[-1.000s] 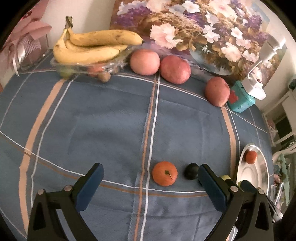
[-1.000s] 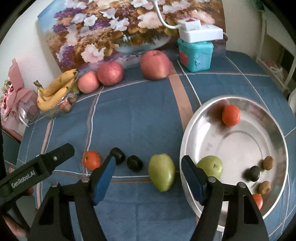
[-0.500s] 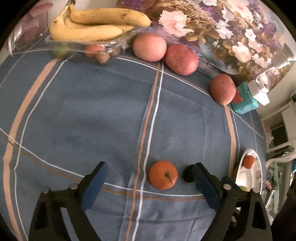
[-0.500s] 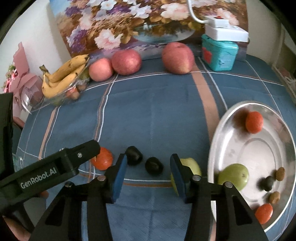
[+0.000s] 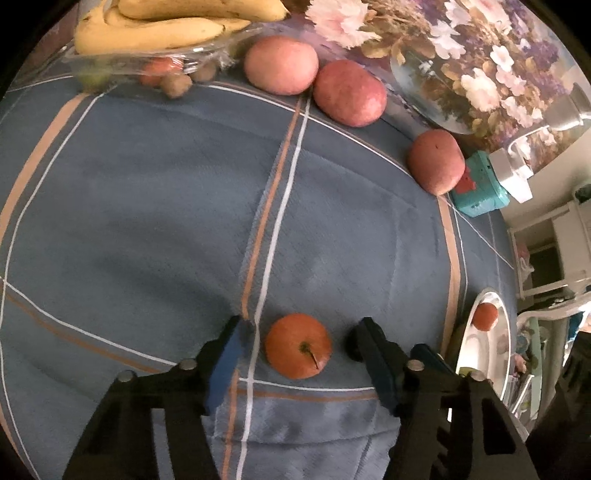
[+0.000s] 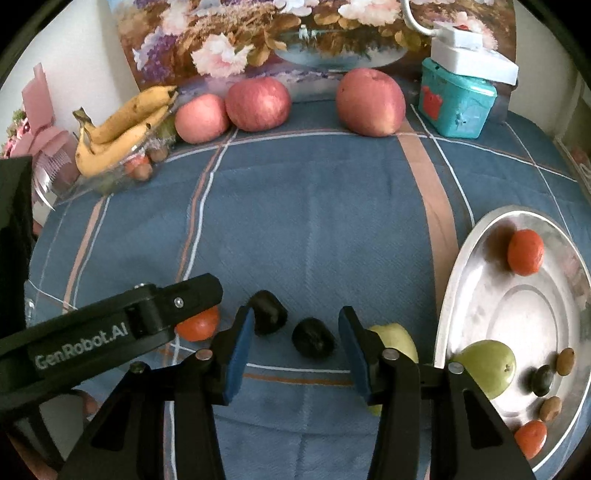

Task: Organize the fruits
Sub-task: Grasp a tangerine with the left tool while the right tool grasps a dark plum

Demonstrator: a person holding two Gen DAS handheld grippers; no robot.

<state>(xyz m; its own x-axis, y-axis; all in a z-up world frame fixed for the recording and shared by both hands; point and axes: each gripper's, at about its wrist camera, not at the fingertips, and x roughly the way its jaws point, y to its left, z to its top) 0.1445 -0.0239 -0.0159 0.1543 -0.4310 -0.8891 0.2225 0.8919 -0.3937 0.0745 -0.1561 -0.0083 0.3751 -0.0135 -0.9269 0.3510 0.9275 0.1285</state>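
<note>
Blue plaid tablecloth (image 5: 147,206) with a big flower painting (image 6: 295,33) propped along the far edge, that's the setting.

Left wrist view: the left gripper (image 5: 299,347) is low over the cloth, angled down, fingers spread with a small orange fruit (image 5: 298,345) sitting between them. Neither pad looks like it's touching, so nothing is gripped. A dark fruit (image 5: 352,345) pokes out just behind the right finger. Far side has three big red apples (image 5: 349,92) in a loose row, a bunch of bananas (image 5: 166,22) on a clear tray at far left, and a teal box (image 5: 480,188) far right. Only a sliver of the silver plate (image 5: 504,354) shows at the right edge, with one orange fruit on it.

Right wrist view: the right gripper (image 6: 297,339) is also low and tipped down, fingers apart around a dark plum (image 6: 313,338) without squeezing it. A second dark plum (image 6: 267,312) sits just beyond the left finger, and a green pear (image 6: 397,338) is half hidden behind the right finger. This view shows the whole plate: two orange fruits, one green pear, one dark fruit, two small brown ones. You also see the left gripper's arm coming in from the left, covering part of the orange fruit on the cloth.
</note>
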